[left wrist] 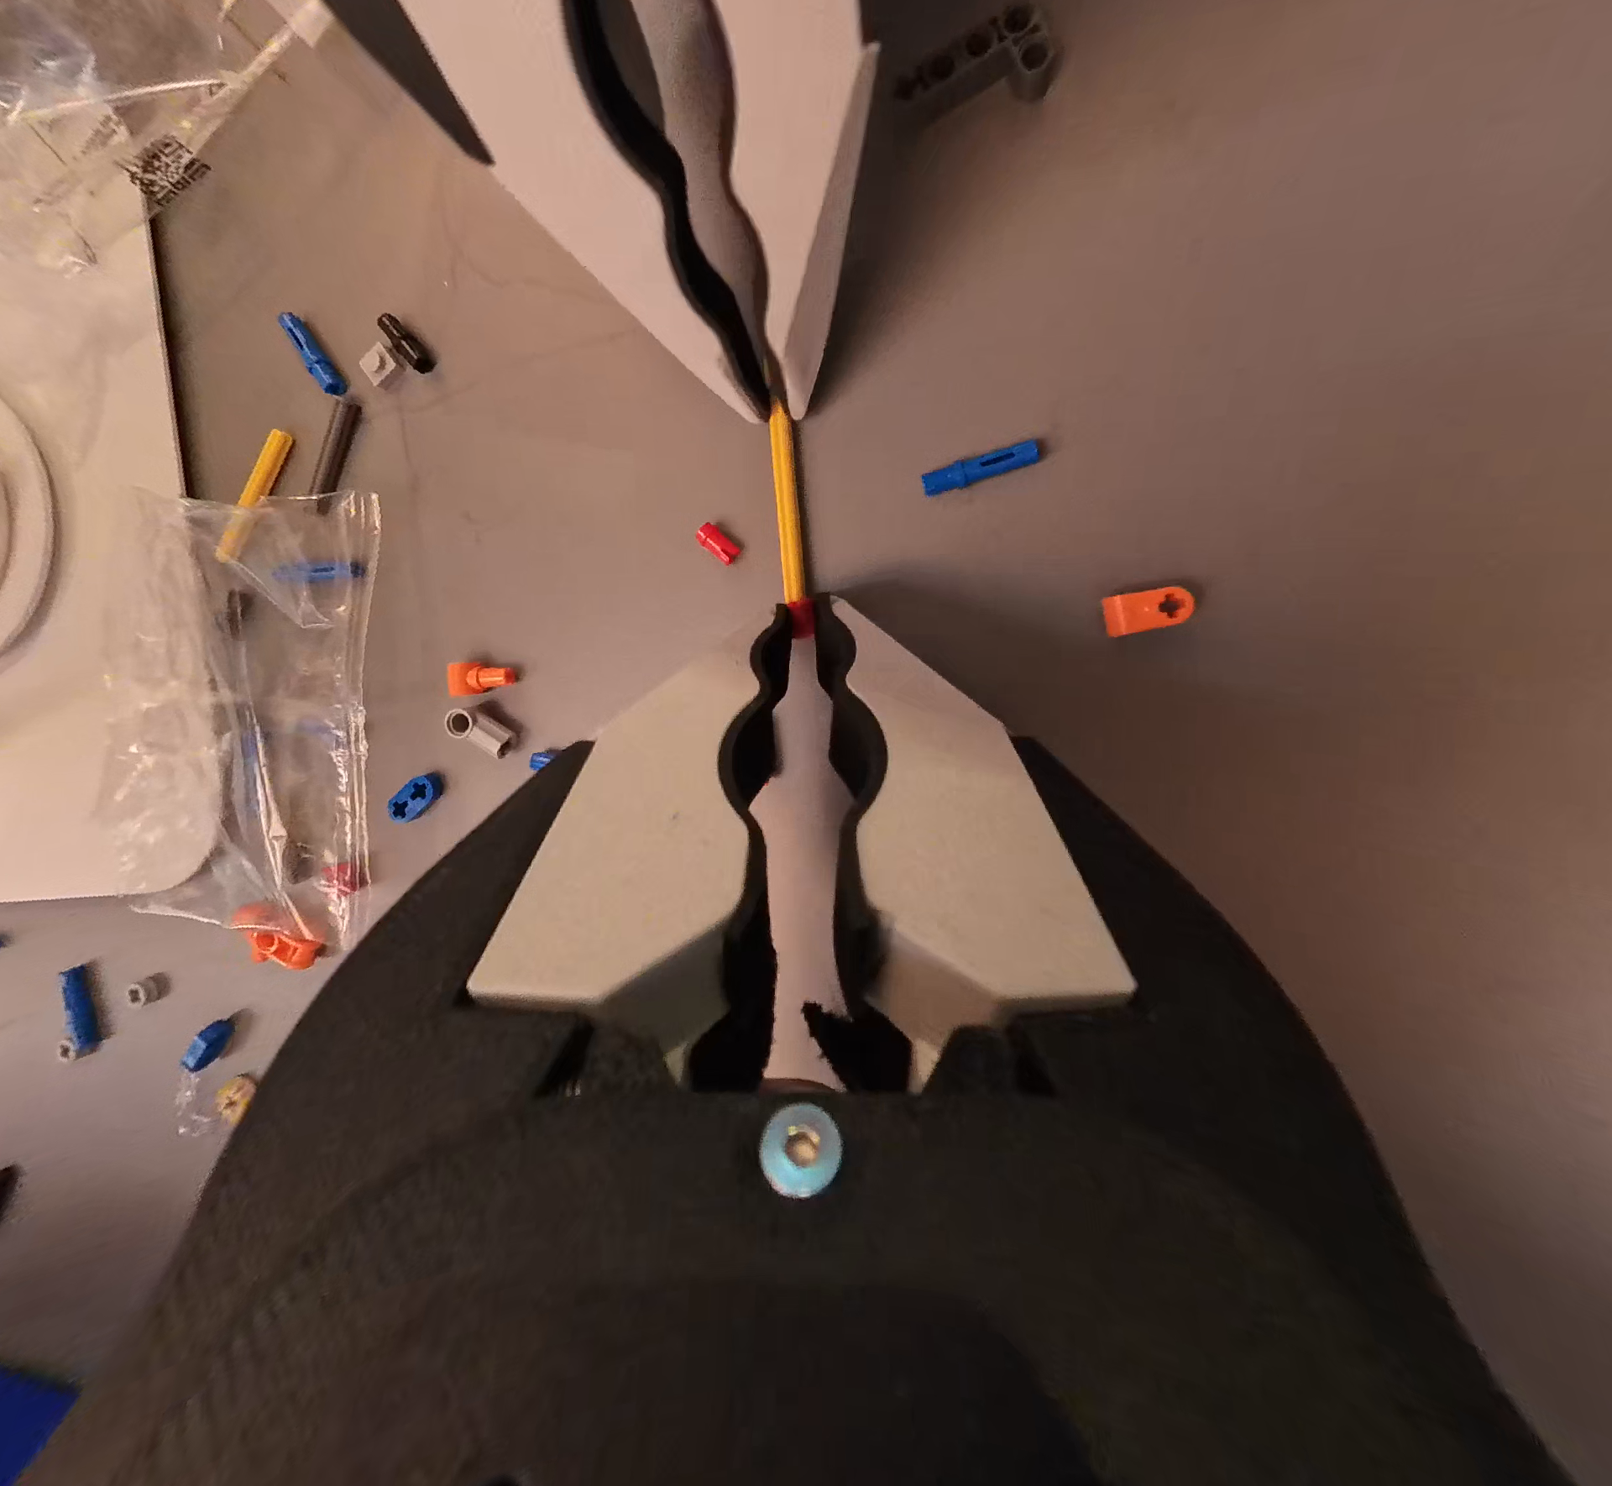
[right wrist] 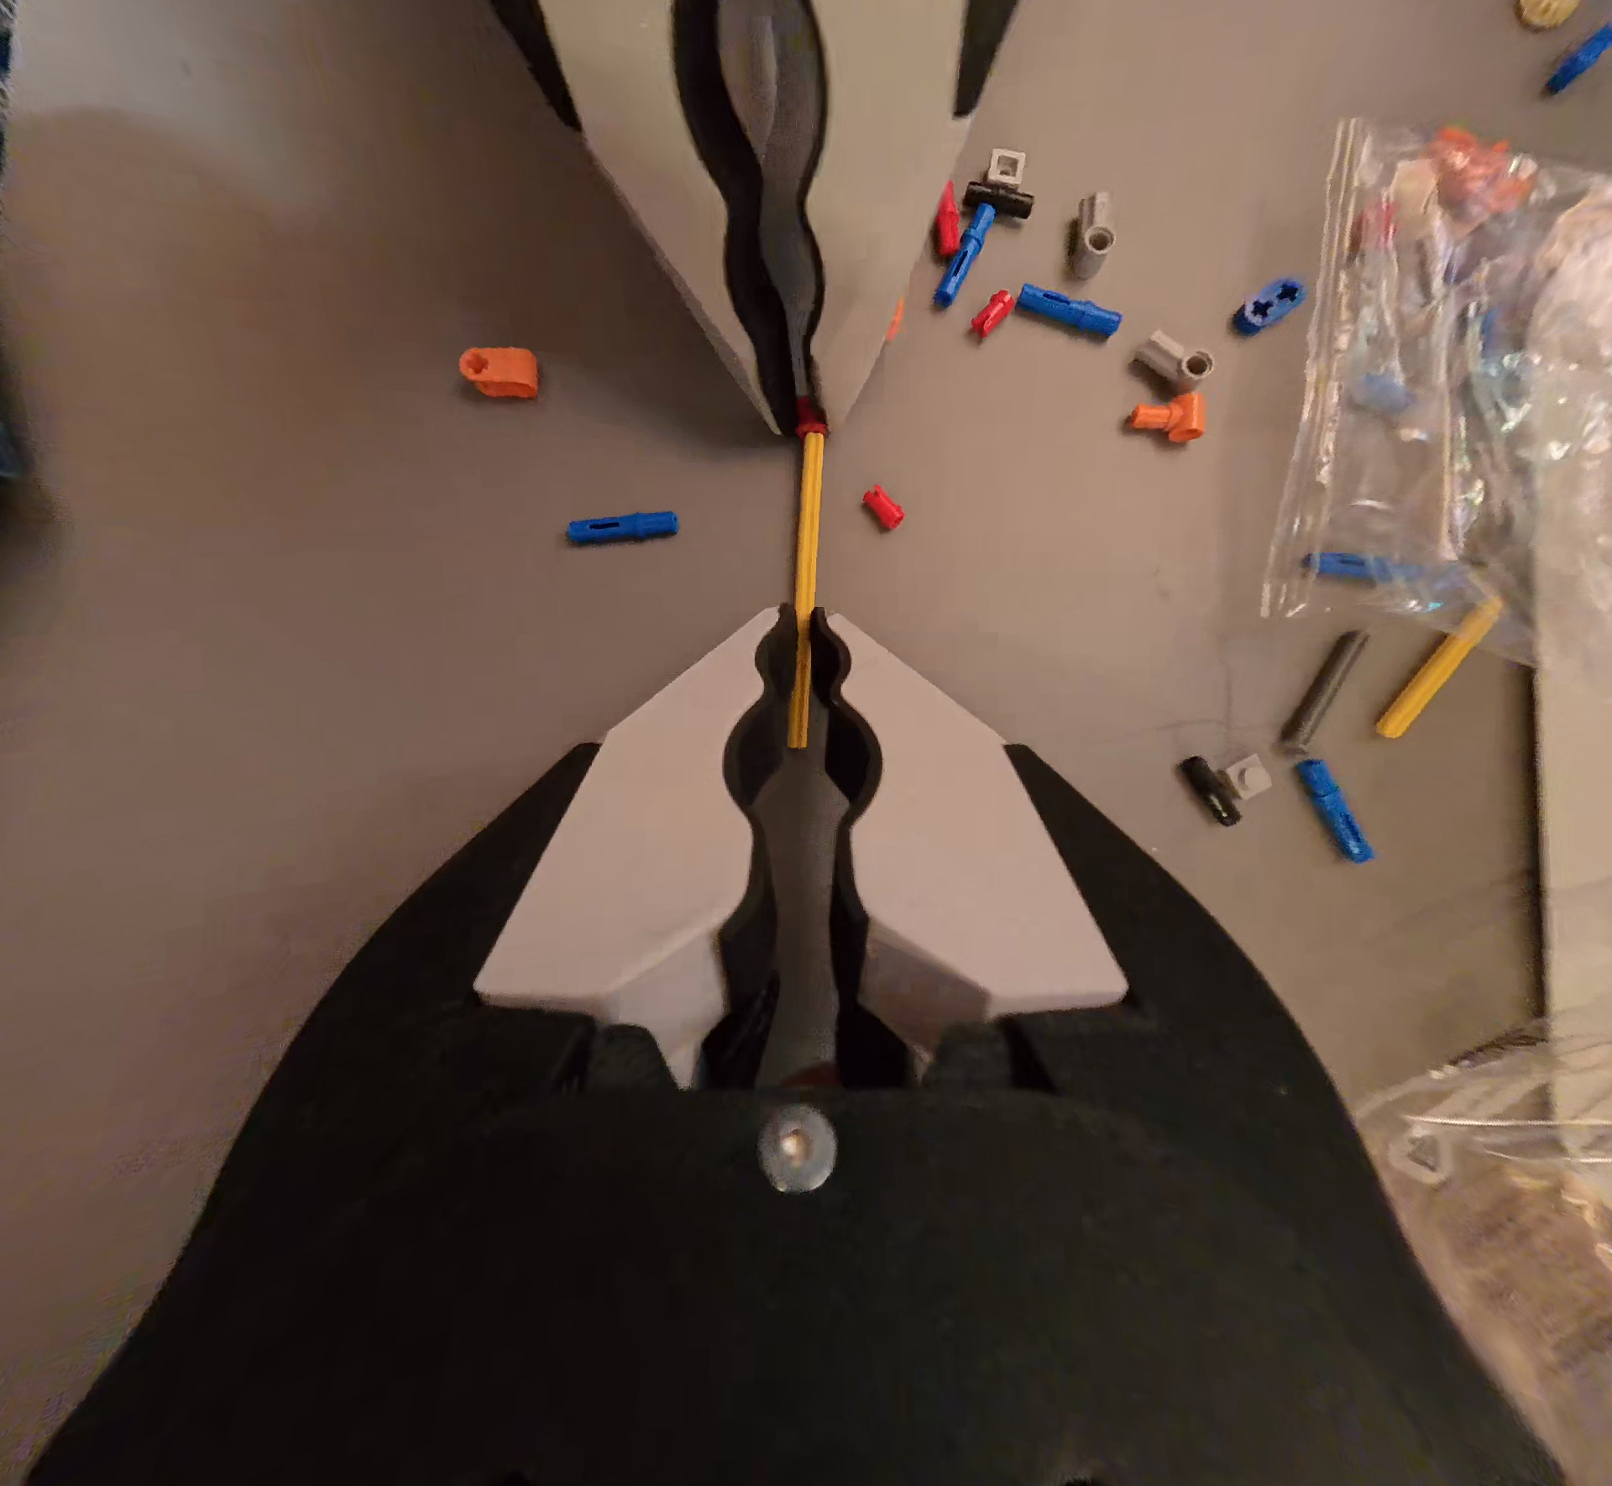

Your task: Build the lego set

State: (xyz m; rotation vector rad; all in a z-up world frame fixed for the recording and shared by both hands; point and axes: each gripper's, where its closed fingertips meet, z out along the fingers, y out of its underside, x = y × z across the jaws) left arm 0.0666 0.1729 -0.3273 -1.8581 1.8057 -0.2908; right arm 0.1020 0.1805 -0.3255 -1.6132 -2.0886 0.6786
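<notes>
The two grippers face each other tip to tip above a grey table. My left gripper (left wrist: 801,615) is shut on a small red bush (left wrist: 801,617). My right gripper (right wrist: 802,624) is shut on a long yellow axle (right wrist: 809,519). The axle (left wrist: 788,506) spans the gap between the tips and its far end sits in the red bush (right wrist: 810,417). The right gripper shows at the top of the left wrist view (left wrist: 779,402), the left gripper at the top of the right wrist view (right wrist: 807,424).
Loose pieces lie on the table: a blue pin (left wrist: 980,467), an orange connector (left wrist: 1145,609), a red bush (left wrist: 718,543), a grey angled beam (left wrist: 981,57). A clear bag of parts (left wrist: 253,711) and more pins lie at the left; the bag also shows in the right wrist view (right wrist: 1439,362). The gap from one gripper's tips to the other's is roughly 4 cm. The blue pin (left wrist: 980,467) is about 4 cm from both grippers' fingertips. My right wrist view (right wrist: 624,523) looks at it from another angle.
</notes>
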